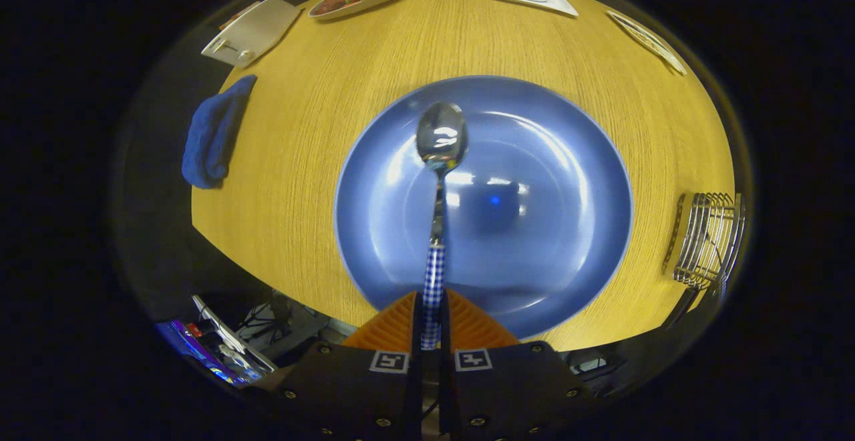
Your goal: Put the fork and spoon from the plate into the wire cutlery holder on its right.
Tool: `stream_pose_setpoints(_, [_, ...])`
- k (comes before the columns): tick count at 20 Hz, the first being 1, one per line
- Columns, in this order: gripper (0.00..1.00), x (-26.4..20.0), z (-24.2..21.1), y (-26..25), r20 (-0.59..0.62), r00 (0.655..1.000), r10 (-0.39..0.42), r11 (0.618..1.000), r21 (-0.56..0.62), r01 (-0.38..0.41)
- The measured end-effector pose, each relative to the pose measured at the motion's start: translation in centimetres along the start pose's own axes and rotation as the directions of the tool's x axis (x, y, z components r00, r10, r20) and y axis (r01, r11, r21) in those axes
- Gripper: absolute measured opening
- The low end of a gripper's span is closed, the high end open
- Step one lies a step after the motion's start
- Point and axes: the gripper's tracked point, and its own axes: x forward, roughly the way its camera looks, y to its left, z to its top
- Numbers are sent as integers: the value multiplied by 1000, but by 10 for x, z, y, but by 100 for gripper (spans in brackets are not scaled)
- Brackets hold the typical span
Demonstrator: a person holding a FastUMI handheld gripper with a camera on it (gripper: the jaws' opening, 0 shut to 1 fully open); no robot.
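The gripper [433,324] is closed on the spoon [437,180], both fingers pinching the checked end of its handle, with the bowl pointing straight ahead over the middle of the plate [574,160]. The spoon looks lifted clear of the plate, though how high cannot be told. No fork lies on the plate; a dark stem seems to hang from the holder [708,247], which may be the fork, but it is too small to be sure.

The holder stands on the bench [334,80] just right of the plate, near the bench's edge. The step in hand is carrying the spoon there. To do it well, swing right while keeping the grip firm, since the hold is at the far end of the handle and the bowl's weight could tip it down. Above the holder, turn the spoon upright and aim between the wires, not onto the rim. Lower it until it rests before letting go, as a drop could knock the light holder toward the edge
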Motion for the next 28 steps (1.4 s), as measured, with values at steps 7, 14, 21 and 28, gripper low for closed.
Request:
stream_pose_setpoints(7, [2, -4, 3, -3, 3, 1000, -1, 999, -48, 1])
stream_pose_setpoints(14, [2, -44, -2, -25, -27, 1000, -3, 995, -103, 0])
stream_pose_setpoints(21, [2, -88, -24, -64, -84, 996, -22, 999, -38, 19])
stream_pose_setpoints(28, [2, -138, -52, -104, -102, 995, -23, 1000, 11, 24])
